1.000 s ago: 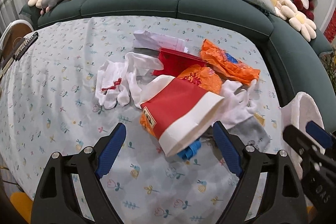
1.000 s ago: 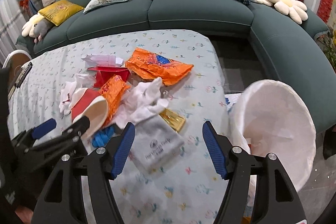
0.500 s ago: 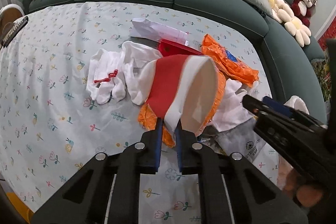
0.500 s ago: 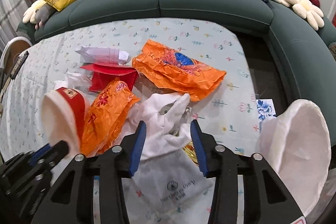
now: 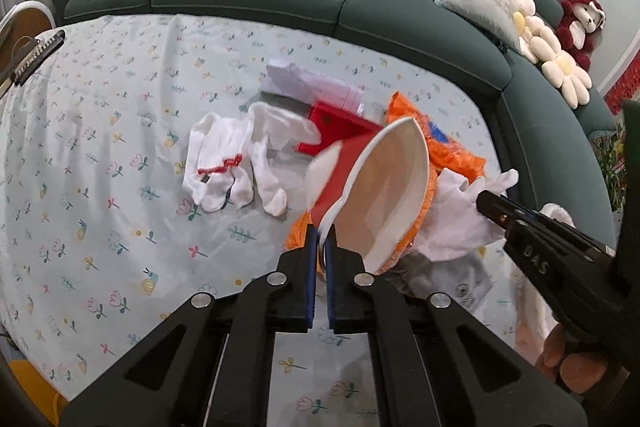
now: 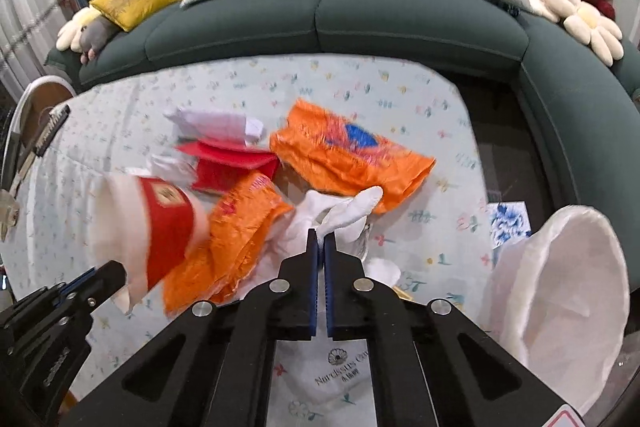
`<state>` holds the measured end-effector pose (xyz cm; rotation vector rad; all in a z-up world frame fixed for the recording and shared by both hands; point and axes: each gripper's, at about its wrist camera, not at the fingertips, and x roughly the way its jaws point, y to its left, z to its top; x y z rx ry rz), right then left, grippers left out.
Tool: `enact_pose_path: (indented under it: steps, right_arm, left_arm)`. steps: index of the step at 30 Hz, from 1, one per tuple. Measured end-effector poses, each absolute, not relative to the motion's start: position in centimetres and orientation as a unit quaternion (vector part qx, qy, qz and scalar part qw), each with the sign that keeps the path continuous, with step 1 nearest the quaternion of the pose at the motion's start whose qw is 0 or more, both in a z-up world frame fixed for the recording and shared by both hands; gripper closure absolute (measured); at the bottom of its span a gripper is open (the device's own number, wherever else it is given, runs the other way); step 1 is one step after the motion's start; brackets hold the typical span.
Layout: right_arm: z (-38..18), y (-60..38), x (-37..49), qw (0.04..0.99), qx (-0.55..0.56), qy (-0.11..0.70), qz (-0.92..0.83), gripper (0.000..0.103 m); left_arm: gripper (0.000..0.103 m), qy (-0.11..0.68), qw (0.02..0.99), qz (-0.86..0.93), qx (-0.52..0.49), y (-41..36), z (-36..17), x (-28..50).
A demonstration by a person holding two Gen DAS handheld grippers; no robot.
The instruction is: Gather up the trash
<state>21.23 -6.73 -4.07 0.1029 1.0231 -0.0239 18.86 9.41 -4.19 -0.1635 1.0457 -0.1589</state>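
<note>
On the tabletop (image 5: 80, 147), from left to right, lie white cotton gloves (image 5: 232, 167), a folded white paper (image 6: 218, 123), a red card folder (image 6: 232, 167) and two crumpled orange plastic bags (image 6: 348, 155) — none collected yet. Left tongs (image 5: 319, 239) are clenched on the rim of a red-and-white paper cup (image 5: 380, 187), lifted clear of the pile. Right tongs (image 6: 320, 243) are clamped on a white glove (image 6: 344, 211) at the pile's near edge. Far right, off the tabletop edge, stands a white-lined bin (image 6: 560, 287) — judged the destination. Progress: early; two items gripped, nothing visibly deposited.
</note>
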Motion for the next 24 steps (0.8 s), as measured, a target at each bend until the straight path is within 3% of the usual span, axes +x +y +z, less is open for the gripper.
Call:
enact_pose_path:
  steps: [13, 24]
  right_arm:
    - [5.1, -11.0, 15.8, 0.911, 0.058, 0.408, -0.037, 0.1]
    - [7.3, -17.5, 10.0, 0.915, 0.074, 0.385, -0.09, 0.1]
  left_arm:
    - [0.1, 0.451, 0.882, -0.117, -0.075, 5.3, 2.6, 15.3]
    - [0.1, 0.439, 0.88, -0.178, -0.04, -1.8, 4.8, 11.4]
